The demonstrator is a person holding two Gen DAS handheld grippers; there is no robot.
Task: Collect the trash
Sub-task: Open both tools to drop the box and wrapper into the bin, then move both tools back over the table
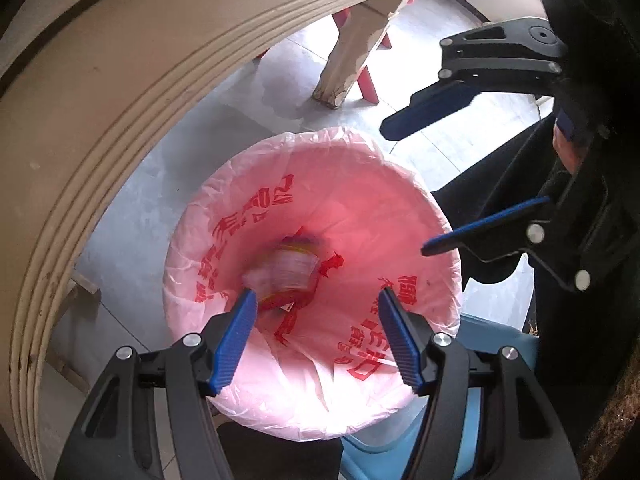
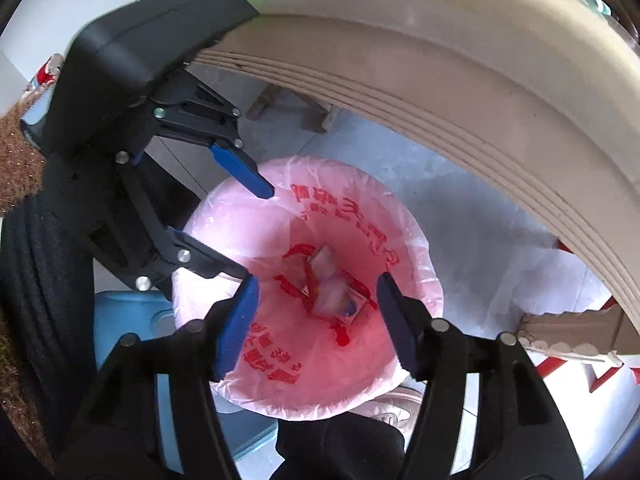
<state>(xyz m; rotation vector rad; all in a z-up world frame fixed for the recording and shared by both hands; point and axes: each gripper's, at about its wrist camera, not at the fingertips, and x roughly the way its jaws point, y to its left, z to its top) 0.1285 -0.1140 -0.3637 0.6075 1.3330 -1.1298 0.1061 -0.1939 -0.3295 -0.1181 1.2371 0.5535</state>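
wrappers (image 1: pixel 290 270) blurred in bin liner (image 1: pixel 400 200) | both tongs apart, empty

A lined bin (image 1: pixel 320 412) is standing on the floor (image 1: pixel 168 216), just beside the curved edge of the desk (image 1: pixel 100 128), which is arching over it. Inside the bin, at the bottom of the liner (image 1: pixel 400 208), wrappers (image 1: pixel 288 268) are lying in a small heap. The left tongs (image 1: pixel 316 300) are hanging above the bin's mouth, pointing down into it, with the wrappers showing between their two fingers. The right tongs (image 2: pixel 316 284) are hanging over the same opening from the opposite rim, close beside the left tongs. A desk leg (image 1: pixel 348 60) is standing on the floor behind the bin. A plastic stool (image 2: pixel 132 312) is sitting just beside the bin, on the person's side.
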